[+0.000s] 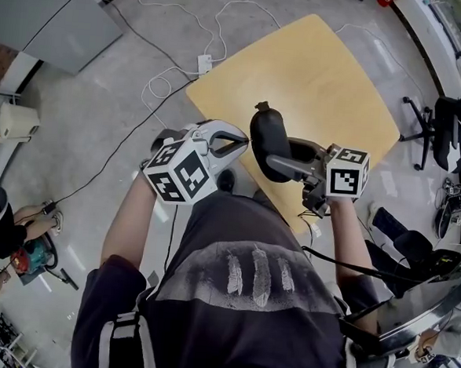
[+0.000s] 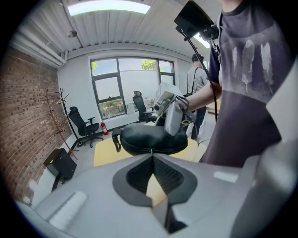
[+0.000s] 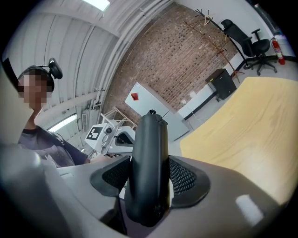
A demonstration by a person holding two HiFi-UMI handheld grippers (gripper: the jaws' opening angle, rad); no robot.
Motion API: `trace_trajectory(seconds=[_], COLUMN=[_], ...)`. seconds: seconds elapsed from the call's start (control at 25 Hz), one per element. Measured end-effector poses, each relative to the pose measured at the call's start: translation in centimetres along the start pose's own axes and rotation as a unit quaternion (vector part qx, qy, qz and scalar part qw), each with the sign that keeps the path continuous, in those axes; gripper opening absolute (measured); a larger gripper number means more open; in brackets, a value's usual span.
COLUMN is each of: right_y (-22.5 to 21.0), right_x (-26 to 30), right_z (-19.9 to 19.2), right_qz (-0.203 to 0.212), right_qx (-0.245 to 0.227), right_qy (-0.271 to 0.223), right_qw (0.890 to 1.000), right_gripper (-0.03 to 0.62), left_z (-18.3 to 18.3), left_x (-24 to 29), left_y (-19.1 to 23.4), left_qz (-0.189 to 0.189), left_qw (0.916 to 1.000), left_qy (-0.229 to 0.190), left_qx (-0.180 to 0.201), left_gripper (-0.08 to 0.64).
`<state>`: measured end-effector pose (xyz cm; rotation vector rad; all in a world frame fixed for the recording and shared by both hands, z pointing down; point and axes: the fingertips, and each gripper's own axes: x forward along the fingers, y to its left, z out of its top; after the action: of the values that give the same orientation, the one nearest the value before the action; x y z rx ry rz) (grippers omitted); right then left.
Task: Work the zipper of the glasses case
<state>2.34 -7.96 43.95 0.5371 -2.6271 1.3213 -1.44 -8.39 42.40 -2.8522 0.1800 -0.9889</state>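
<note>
Both above table (image 1: 324,83): right hand-held gripper (image 3: 151,179) pinching glasses case (image 3: 149,139), left hand-held gripper (image 2: 152,158) closed.

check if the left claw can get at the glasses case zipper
Likely yes: the right claw holds the glasses case up, and the left claw, shut, has its tip at the seam.

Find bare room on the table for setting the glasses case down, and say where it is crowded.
The table is bare across its visible top, from the corner by the power strip to the side by the office chair. Crowded over the near edge: the right gripper clamps the glasses case, the shut left gripper at its side.
</note>
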Motion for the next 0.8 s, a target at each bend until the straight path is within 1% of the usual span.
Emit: trace_trajectory(seconds=[0.12, 0.24, 0.36, 0.44, 0.48, 0.52, 0.6, 0.64, 0.72, 0.8], right_y=[-0.2, -0.3, -0.6, -0.7, -0.6, -0.3, 0.6, 1.2, 1.9, 2.2], right_x=[0.1, 0.2, 0.3, 0.3, 0.5, 0.7, 1.4, 1.7, 2.4, 2.8], right_z=[0.1, 0.1, 0.3, 0.6, 0.6, 0.4, -0.5, -0.9, -1.4, -1.3], right_qz=[-0.008, -0.012, -0.009, -0.006, -0.001, 0.007, 0.037, 0.055, 0.083, 0.107], right_qx=[-0.001, 0.001, 0.015, 0.031, 0.038, 0.042, 0.047, 0.050, 0.059, 0.073], right_qy=[0.002, 0.002, -0.014, -0.026, -0.025, -0.018, 0.008, 0.019, 0.021, -0.003], right_qw=[1.000, 1.000, 1.000, 0.999, 0.999, 0.999, 0.998, 0.997, 0.995, 0.992], right_gripper=[0.267, 0.265, 0.264, 0.259, 0.259, 0.260, 0.255, 0.249, 0.246, 0.250], left_z=[-0.3, -0.6, -1.2, -1.6, -1.5, -1.2, -0.1, 0.4, 0.9, 1.0], left_x=[0.1, 0.1, 0.2, 0.2, 0.0, -0.2, -0.9, -1.2, -1.4, -1.7], left_y=[-0.1, -0.2, -0.4, -0.5, -0.3, -0.1, 0.4, 0.5, 0.8, 0.8], left_qz=[0.002, 0.001, -0.002, 0.002, 0.007, 0.011, 0.013, 0.012, 0.012, 0.007], left_qw=[0.9999, 0.9999, 0.9995, 0.9994, 0.9996, 0.9997, 0.9974, 0.9958, 0.9953, 0.9954], left_qy=[0.013, 0.017, 0.031, 0.035, 0.026, 0.008, -0.039, -0.056, -0.064, -0.064], left_qx=[0.005, -0.003, 0.003, 0.003, -0.006, -0.021, -0.060, -0.071, -0.072, -0.071], left_gripper=[0.002, 0.002, 0.002, 0.002, 0.002, 0.002, 0.002, 0.002, 0.002, 0.000])
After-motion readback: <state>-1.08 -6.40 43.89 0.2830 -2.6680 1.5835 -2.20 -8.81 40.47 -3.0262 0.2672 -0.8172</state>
